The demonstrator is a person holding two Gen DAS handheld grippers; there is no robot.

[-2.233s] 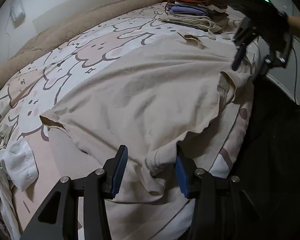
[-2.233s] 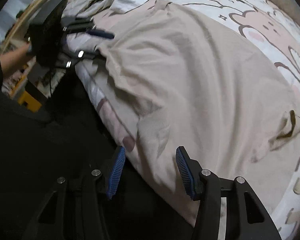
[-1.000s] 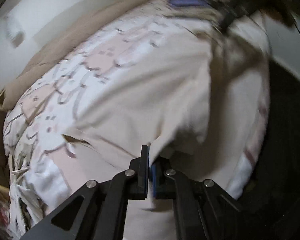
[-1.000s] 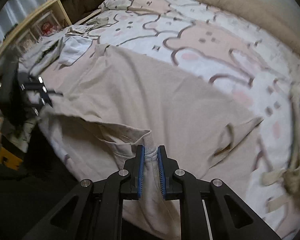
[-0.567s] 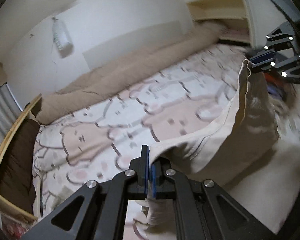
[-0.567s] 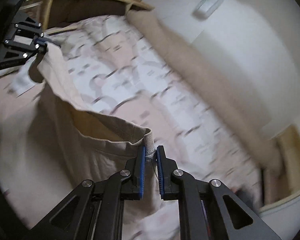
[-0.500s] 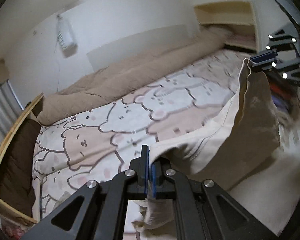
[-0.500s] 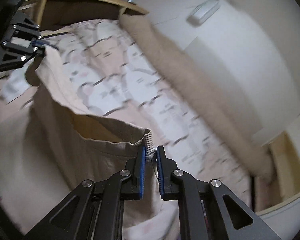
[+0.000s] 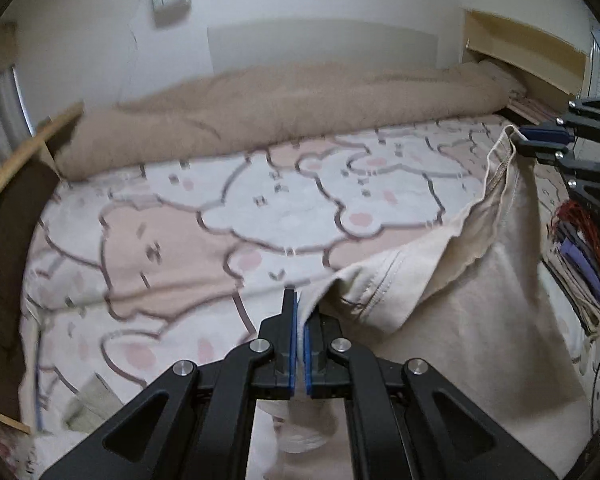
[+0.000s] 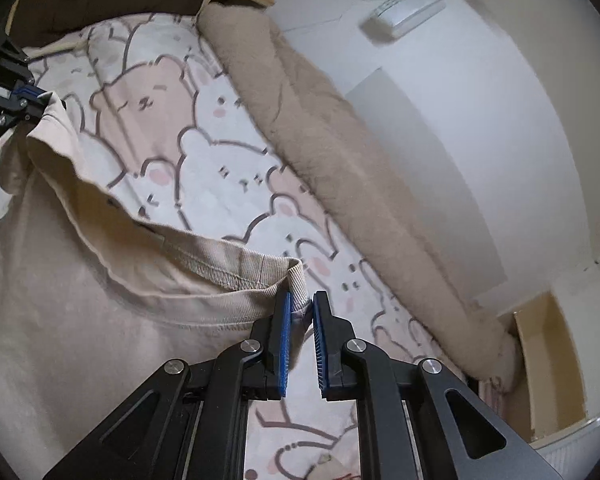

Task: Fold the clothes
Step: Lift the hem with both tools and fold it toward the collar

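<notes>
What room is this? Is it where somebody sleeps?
Most likely a bedroom: a bed with a bear-print sheet, a fluffy tan blanket along the wall, and a stack of folded clothes.

No readable text, label, brand or number on anything here.

Bed (image 9: 260, 208) with a bear-print sheet
A tan blanket (image 9: 300, 104) lies along its far edge; a stack of folded clothes (image 9: 580, 264) sits at one end.
</notes>
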